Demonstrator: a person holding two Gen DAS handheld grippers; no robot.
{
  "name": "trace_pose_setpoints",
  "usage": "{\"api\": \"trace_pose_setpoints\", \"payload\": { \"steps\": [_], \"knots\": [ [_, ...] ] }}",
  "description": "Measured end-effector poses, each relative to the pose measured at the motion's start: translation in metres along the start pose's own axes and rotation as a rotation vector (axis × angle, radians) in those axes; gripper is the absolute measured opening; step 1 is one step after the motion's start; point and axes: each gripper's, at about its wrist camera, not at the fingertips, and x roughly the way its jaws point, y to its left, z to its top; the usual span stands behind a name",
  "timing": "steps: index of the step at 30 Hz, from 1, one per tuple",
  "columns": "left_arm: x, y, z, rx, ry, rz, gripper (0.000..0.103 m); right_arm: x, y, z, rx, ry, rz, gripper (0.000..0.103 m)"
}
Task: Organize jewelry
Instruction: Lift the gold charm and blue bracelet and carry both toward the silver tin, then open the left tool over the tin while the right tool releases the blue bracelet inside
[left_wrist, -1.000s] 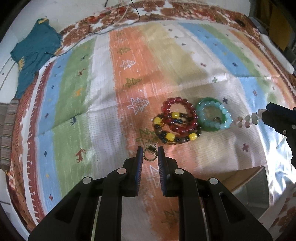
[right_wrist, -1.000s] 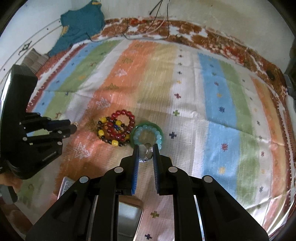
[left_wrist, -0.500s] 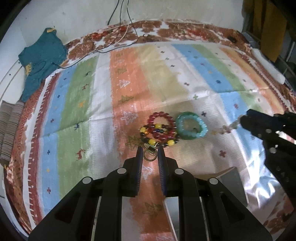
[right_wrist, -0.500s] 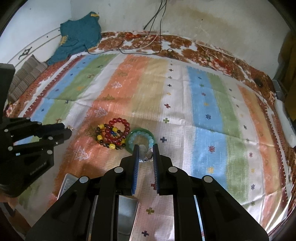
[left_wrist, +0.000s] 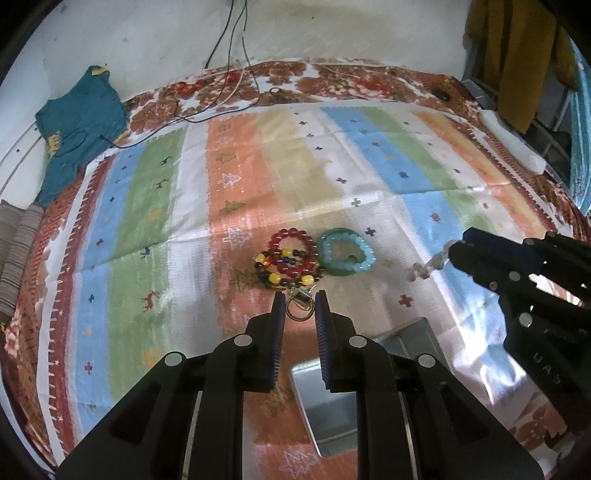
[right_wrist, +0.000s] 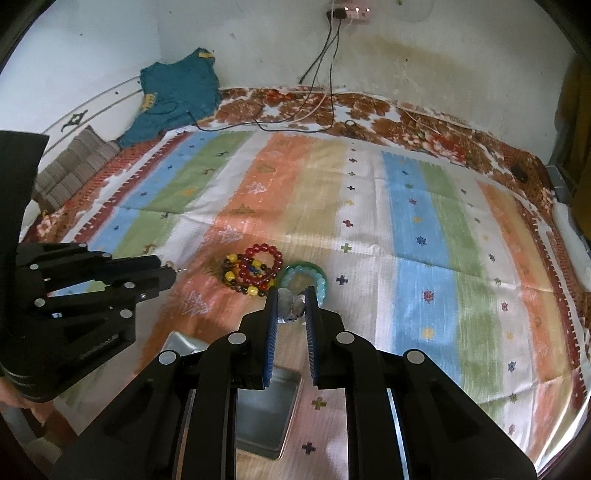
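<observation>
We are holding the left gripper clamped on a small gold ring and the right gripper clamped on what seems a pale bead strand, above the metal tin. The red bracelets and green bangle are still lying on the striped cloth, glossy, touching, unsorted.

bead bracelets lie on striped cloth, ring bracelet touching their right side. metal tin nearer the camera, below both grippers. folded garment far left at wall; cables behind.
</observation>
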Motion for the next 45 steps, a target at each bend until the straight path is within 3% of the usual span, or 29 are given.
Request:
{"api": "trace_pose_setpoints", "payload": {
  "steps": [21,23,24,27,45],
  "knots": [
    [-0.039,-0.022,-0.037,0.013,-0.038,-0.063,0.016,-0.027,0.015,-0.038,-0.036,0.013,0.067,0.015],
    [-0.038,-0.023,-0.04,0.017,-0.028,-0.063,0.022,-0.027,0.015,-0.041,-0.035,0.018,0.067,0.015],
    [-0.038,-0.023,-0.04,0.018,-0.028,-0.055,0.03,-0.026,0.014,-0.041,-0.032,0.022,0.072,0.016],
    [-0.037,-0.022,-0.041,0.021,-0.026,-0.035,0.031,-0.026,0.012,-0.042,-0.027,0.029,0.064,0.028],
    [-0.029,-0.004,-0.034,-0.033,-0.017,0.017,0.047,-0.013,-0.007,-0.04,0.018,0.07,-0.001,0.046]
  ]
}}
